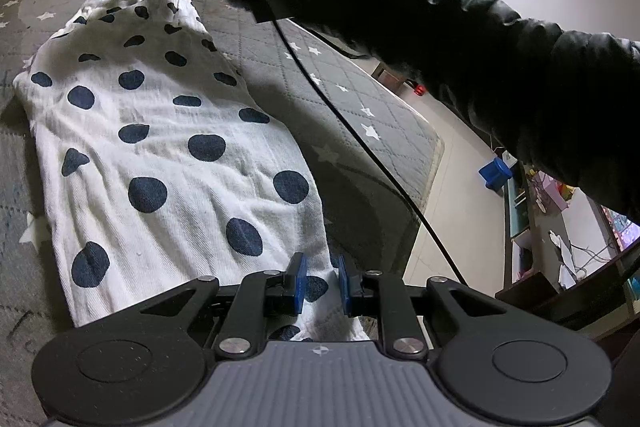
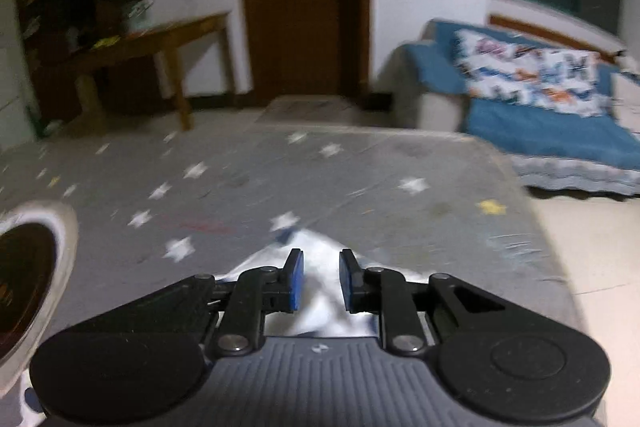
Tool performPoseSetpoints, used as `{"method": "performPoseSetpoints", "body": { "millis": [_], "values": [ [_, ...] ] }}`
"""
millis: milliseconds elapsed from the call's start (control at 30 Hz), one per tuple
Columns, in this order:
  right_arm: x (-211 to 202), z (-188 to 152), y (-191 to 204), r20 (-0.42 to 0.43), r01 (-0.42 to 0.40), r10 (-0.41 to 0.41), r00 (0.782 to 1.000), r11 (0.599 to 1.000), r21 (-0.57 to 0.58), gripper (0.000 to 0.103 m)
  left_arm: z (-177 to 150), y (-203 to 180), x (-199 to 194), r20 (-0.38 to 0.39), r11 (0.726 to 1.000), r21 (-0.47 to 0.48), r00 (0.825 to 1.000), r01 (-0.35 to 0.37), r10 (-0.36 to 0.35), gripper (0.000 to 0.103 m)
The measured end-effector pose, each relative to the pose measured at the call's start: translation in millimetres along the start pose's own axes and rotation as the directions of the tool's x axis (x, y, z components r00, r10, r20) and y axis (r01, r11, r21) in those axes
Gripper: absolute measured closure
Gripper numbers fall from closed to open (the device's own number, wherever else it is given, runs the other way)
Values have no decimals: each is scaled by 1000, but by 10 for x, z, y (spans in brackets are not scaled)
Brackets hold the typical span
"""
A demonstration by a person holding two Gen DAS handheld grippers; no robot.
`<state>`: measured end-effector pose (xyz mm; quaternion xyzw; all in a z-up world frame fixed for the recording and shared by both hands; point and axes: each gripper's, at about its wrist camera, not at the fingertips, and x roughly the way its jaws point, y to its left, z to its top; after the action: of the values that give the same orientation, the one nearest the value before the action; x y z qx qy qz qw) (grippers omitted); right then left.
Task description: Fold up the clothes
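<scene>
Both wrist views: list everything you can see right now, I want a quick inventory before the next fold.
garment: one, white with dark blue dots, flat along the mat
mat: one, grey quilted with white stars, under the garment
sofa: one, blue with butterfly-print cover, beyond the mat
table: one, brown wood, by the far wall
door: one, brown, far wall
round object: one, white rim and dark centre, left edge; unidentifiable
cable: one, black, hanging over the mat
sleeve: one, black, reaching across
left gripper: black with blue pads, cloth between them
right gripper: same colours, cloth tented up between its pads
</scene>
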<state>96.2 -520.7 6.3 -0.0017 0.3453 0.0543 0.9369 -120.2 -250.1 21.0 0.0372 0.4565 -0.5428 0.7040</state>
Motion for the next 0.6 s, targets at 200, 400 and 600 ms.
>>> {"method": "performPoseSetpoints", "body": {
  "millis": [200, 400, 600],
  "values": [
    [316, 53, 116, -15, 25, -25, 1000, 999, -21, 84, -5, 8, 8, 0, 1000, -15, 1000, 11, -11, 84],
    [411, 164, 24, 3, 58, -58, 998, 998, 24, 71, -6, 17, 19, 1, 999, -24, 1000, 21, -21, 84],
    [85, 160, -46, 30, 28, -29, 999, 999, 18, 65, -11, 25, 13, 6, 1000, -18, 1000, 23, -23, 84]
  ]
}}
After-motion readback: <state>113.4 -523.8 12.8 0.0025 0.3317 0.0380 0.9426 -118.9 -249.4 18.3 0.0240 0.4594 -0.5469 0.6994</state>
